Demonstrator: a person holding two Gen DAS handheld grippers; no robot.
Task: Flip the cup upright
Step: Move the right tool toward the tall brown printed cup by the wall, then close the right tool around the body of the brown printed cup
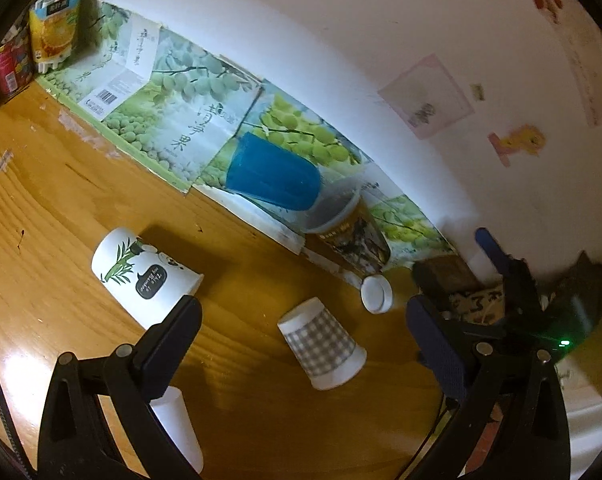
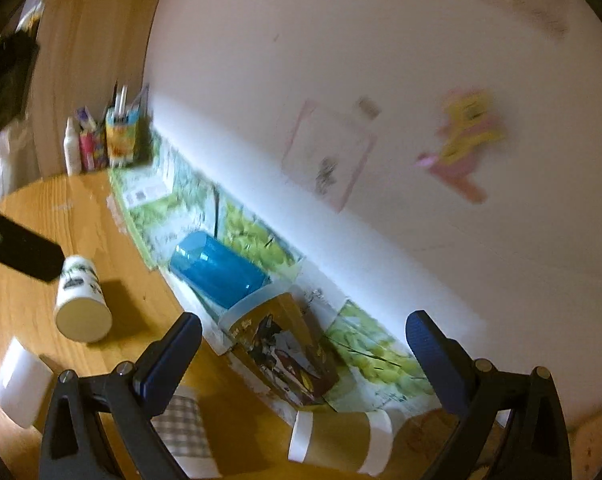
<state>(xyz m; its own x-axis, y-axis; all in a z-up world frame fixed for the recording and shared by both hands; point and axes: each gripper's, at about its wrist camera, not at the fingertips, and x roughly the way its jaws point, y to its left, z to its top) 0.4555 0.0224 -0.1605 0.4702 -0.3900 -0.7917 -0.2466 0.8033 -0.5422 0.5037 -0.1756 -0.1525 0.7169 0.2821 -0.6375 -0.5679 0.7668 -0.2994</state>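
Several cups lie or stand on the wooden table [image 1: 61,208]. A blue plastic cup [image 1: 273,176] lies on its side by the wall, also in the right wrist view [image 2: 217,272]. A yellow printed cup [image 1: 353,236] lies next to it, also in the right wrist view [image 2: 285,344]. A grey checked paper cup [image 1: 321,344] stands upside down between my left gripper's fingers. A bamboo-print cup [image 1: 141,276] lies on its side. My left gripper [image 1: 303,336] is open and empty. My right gripper [image 2: 303,344] is open and empty above the yellow cup.
Green grape-print sheets [image 1: 173,120] line the wall's base. Cartons and bottles [image 1: 53,28] stand at the far left corner. A plain white cup [image 1: 177,424] lies near the left finger. A yellow cup with white bands [image 2: 341,440] lies low in the right wrist view. The right gripper shows at the right of the left wrist view [image 1: 513,280].
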